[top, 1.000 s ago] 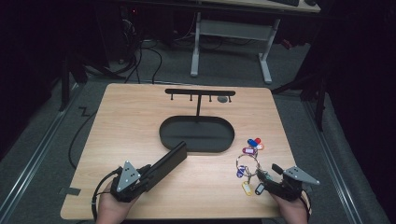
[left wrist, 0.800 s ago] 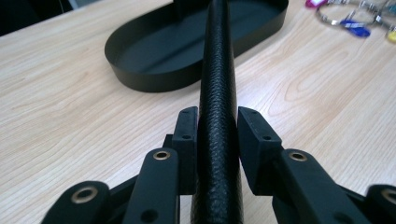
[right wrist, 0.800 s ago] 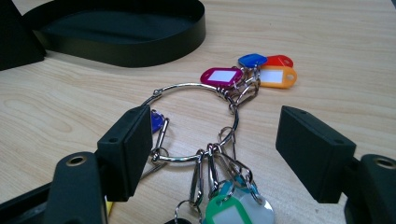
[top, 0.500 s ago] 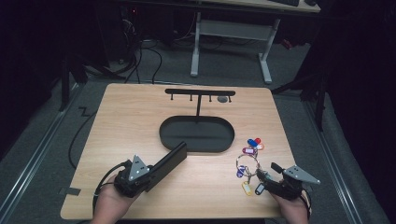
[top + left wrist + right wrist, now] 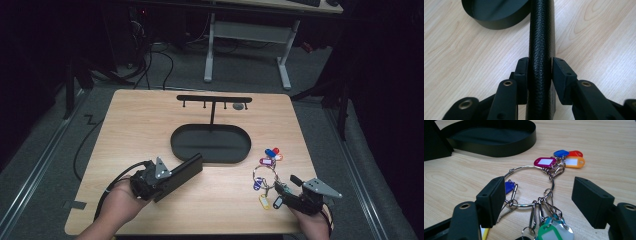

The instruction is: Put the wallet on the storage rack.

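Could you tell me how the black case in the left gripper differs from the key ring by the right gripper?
The black case is one plain dark slab; the key ring is shiny wire with coloured tags. The case sits between the left gripper pads; the ring lies flat between the open right gripper jaws, ungripped. Both are near the oval tray.

High overview, two close gripper views

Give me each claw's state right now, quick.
Left claw: shut on the black case.
Right claw: open, jaws either side of the key ring.
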The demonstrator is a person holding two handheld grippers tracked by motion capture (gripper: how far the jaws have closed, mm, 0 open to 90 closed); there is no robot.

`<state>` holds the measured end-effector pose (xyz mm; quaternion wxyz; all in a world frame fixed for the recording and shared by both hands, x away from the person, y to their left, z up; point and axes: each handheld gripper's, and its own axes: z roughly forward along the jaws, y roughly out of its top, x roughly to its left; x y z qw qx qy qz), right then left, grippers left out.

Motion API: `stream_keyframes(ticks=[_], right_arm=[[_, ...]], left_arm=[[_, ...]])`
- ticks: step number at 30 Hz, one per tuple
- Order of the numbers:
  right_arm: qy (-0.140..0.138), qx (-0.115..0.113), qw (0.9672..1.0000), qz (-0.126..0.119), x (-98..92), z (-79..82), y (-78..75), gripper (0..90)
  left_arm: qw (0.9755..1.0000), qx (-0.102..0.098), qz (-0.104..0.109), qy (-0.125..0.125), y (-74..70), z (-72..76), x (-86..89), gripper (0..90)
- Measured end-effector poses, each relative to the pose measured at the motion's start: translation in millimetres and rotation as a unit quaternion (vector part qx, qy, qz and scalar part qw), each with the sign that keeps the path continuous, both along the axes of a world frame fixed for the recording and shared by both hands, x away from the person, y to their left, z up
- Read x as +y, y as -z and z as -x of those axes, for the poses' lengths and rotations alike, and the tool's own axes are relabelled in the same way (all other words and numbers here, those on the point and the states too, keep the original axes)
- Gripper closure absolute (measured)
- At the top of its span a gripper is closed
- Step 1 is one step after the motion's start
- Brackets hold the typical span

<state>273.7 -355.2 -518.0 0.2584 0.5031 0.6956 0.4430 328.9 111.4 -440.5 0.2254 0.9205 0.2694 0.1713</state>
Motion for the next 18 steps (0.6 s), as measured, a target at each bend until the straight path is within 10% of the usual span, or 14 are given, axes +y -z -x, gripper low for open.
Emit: stream_keyframes(ticks=[8,18], right_arm=[[0.003,-0.002,1.0000,-0.001,-1.3,1.0,-0.7,27.6],[0.002,-0.004,1.0000,-0.001,-1.6,1.8,-1.9,27.6]], left_arm=[[0.9987,0.029,-0.037,0.019,-2.8,-8.2,-9.2,66.2],[0.9982,0.046,-0.015,0.034,-3.5,-14.3,-7.7,73.5]])
